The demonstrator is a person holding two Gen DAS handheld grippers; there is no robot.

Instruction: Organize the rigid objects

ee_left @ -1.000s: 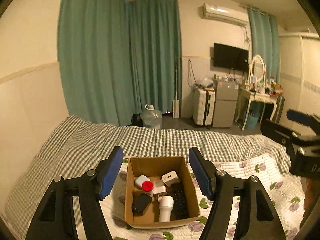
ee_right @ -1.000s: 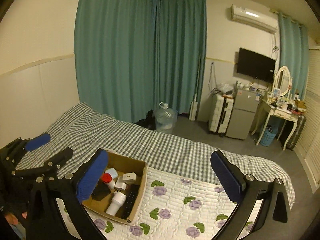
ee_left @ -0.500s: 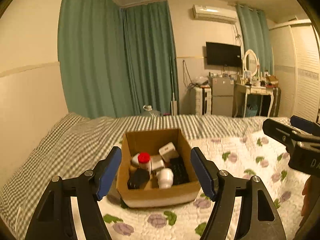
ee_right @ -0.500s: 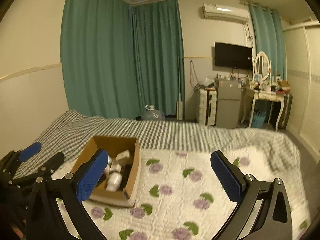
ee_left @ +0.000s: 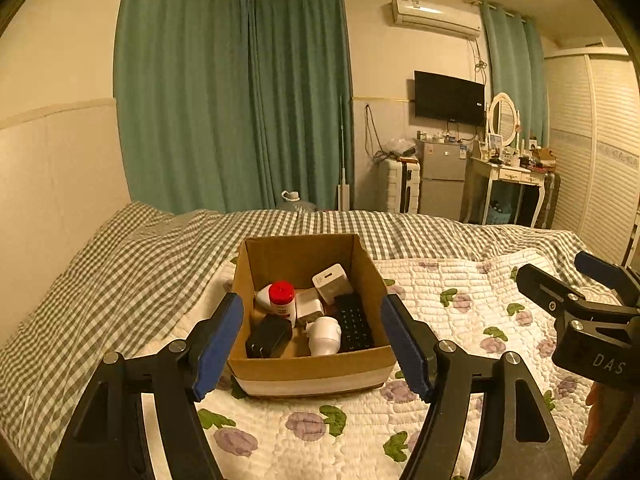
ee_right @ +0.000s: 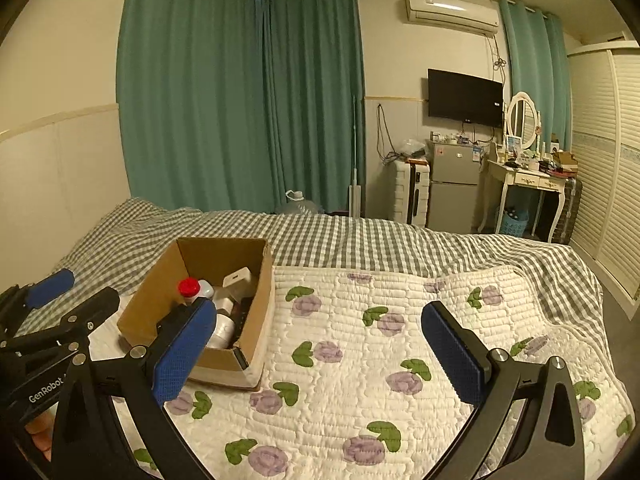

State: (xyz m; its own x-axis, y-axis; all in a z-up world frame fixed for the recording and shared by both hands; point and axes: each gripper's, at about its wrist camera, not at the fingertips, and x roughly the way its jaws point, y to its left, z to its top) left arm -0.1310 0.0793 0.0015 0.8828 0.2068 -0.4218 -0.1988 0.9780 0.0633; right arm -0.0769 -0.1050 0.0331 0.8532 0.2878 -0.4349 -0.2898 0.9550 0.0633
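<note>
Cardboard box of small gadgets

White letters "DAS" stand on the black body of the right gripper, seen at the right edge of the left wrist view, where the word runs off behind the frame. White letters "GenRobot" stand on the black body of the left gripper, seen at the lower left of the right wrist view. The label on the red-capped bottle in the box, the keys of the remote and the stickers on the fridge are too small to read.
</note>
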